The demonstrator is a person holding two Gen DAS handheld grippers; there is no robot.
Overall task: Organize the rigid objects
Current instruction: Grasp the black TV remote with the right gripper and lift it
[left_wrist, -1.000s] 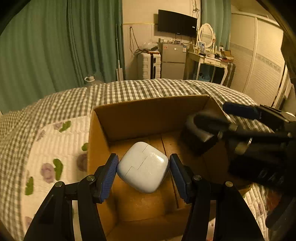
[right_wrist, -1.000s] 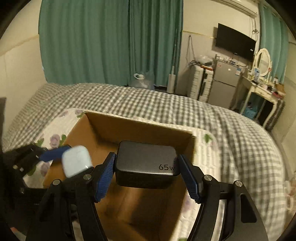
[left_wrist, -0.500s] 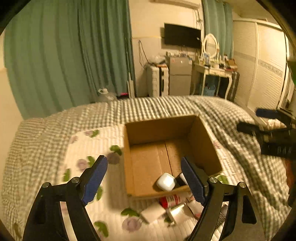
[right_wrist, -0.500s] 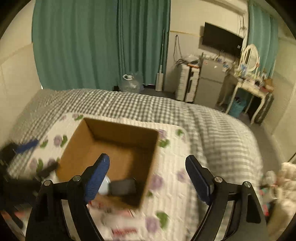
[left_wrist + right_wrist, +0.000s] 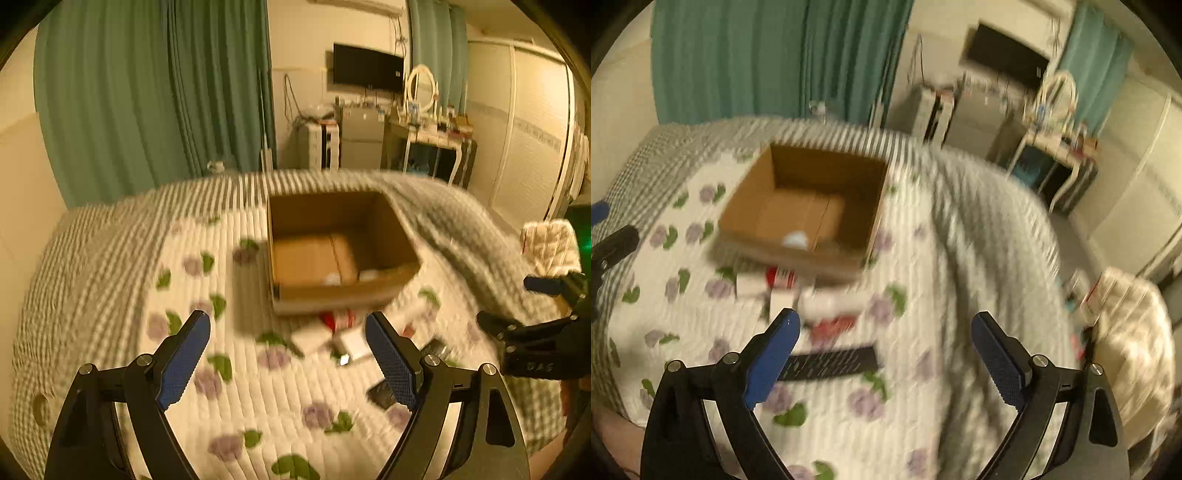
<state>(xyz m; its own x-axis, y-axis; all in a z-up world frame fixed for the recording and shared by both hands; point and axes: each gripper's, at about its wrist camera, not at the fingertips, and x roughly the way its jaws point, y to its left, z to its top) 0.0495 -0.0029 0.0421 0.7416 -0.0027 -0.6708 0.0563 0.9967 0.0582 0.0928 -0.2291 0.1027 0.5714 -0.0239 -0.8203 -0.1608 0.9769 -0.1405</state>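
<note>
Left wrist view: the left gripper [image 5: 286, 345] hovers above the bed [image 5: 258, 387], jaws spread wide and empty; the cardboard box [image 5: 340, 254] lies beyond, open-topped to receive items. Right wrist view: the right gripper [image 5: 884, 350] is likewise open and empty, above loose items [image 5: 827, 306] awaiting collection near the box.

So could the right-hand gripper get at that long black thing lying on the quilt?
Probably yes. The right gripper is open and empty, and the long black object lies flat on the quilt just ahead of its fingers, with nothing on top.
</note>
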